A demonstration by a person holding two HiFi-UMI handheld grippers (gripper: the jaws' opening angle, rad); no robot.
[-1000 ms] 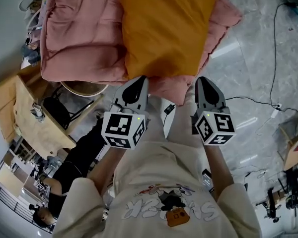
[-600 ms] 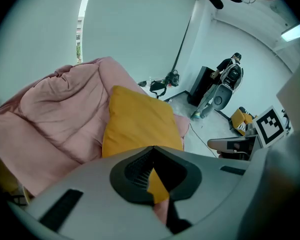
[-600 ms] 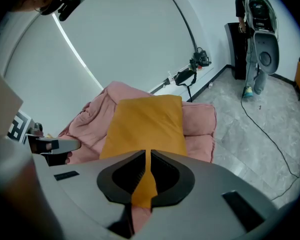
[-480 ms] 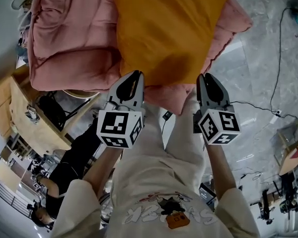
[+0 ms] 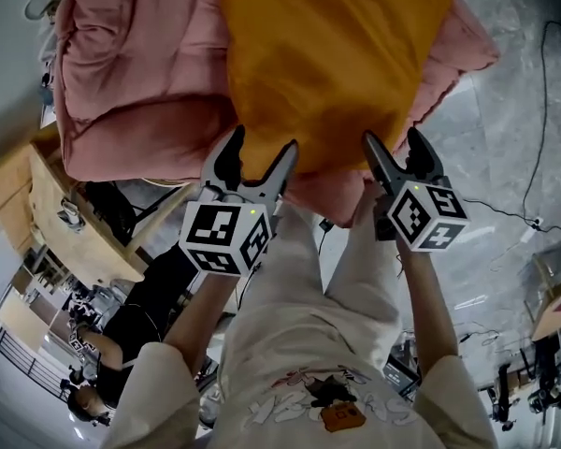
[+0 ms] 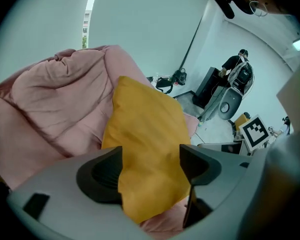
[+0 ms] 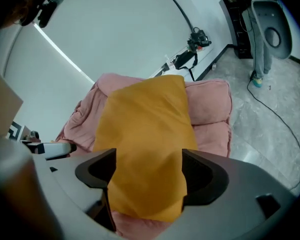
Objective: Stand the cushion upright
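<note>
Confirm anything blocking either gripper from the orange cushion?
Nothing visible. The left gripper and right gripper sit at the near edge of the cushion, on the pink quilt; both sets of fingers have just been opening, the edge showing between them, not gripped.

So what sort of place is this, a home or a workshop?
Most likely a lab or workshop, not a home: cables trail over a bare grey floor, a cluttered wooden bench stands nearby, and the cushion rests on a pink quilt.
</note>
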